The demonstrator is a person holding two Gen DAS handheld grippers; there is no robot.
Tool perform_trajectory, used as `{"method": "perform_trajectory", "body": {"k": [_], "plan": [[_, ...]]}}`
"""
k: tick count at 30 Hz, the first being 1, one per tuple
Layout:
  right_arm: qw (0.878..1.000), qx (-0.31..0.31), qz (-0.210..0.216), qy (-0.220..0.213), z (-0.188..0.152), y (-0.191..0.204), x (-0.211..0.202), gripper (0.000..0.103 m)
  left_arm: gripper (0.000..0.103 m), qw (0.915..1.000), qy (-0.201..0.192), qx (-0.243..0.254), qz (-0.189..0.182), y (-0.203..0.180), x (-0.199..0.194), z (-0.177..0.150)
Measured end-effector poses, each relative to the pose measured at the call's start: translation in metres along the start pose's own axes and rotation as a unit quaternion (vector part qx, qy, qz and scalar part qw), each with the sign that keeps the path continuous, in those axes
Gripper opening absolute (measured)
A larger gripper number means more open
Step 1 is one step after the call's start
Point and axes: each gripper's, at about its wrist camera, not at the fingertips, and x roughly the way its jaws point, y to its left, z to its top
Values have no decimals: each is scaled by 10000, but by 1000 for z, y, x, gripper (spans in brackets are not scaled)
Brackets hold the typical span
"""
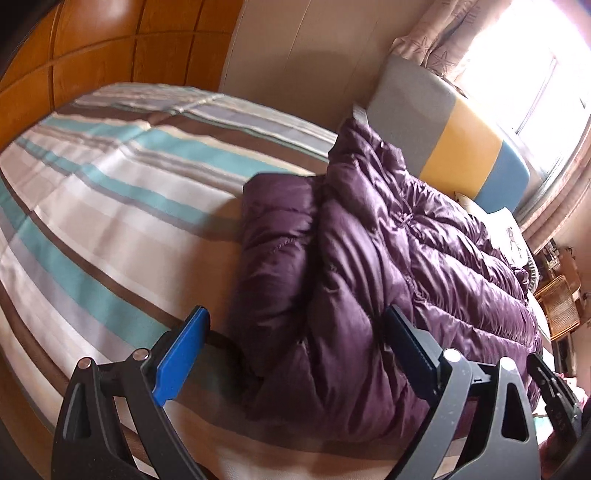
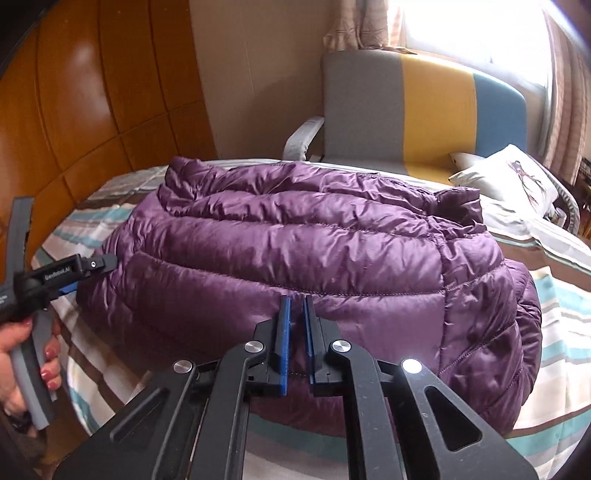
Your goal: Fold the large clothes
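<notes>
Purple quilted puffer jacket [image 2: 295, 251] on striped bed [image 2: 561, 295], tricolour upholstered chair [image 2: 406, 110] behind, white printed pillow [image 2: 509, 177] right of jacket

A bed [image 2: 561, 295] wore a striped cover in teal, brown, grey and white. Behind it stood a chair [image 2: 424, 110] upholstered in grey, yellow and blue panels (one pale armrest showed), with a white printed pillow [image 2: 506, 181] beside it. Glossy wooden panelling [image 2: 92, 110] lined the wall, and patterned curtains [image 1: 439, 40] hung by a bright window [image 2: 472, 26]

Jacket [image 2: 314, 258] near hem hidden behind right gripper [image 2: 297, 332]; bedspread [image 1: 92, 221] blurred.
</notes>
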Motion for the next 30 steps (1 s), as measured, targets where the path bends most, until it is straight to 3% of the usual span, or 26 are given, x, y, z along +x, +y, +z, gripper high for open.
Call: {"method": "perform_trajectory", "body": {"k": [5, 11, 17, 19, 24, 27, 30], "plan": [[9988, 49, -36, 487, -9, 3, 32, 7, 94, 9989, 166, -199, -395, 0, 13, -5], [9984, 33, -97, 564, -19, 5, 46, 7, 90, 9969, 32, -365, -699, 3, 17, -6], [9984, 67, -97, 555, -26, 5, 45, 7, 64, 9927, 1, -892, -812, 7, 23, -1], [9983, 101, -86, 568, -26, 5, 46, 7, 43, 9881, 93, -1065, -1103, 8, 26, -2], [9981, 98, -130, 595, -24, 6, 46, 7, 26, 9869, 83, -1234, -1038, 1, 23, -3], [9979, 103, -171, 620, -23, 7, 47, 7, 20, 9911, -157, -982, -885, -13, 7, 0], [9976, 123, -207, 644, -21, 7, 49, 7, 18, 9921, -522, -615, -956, -34, -18, 6]]}}
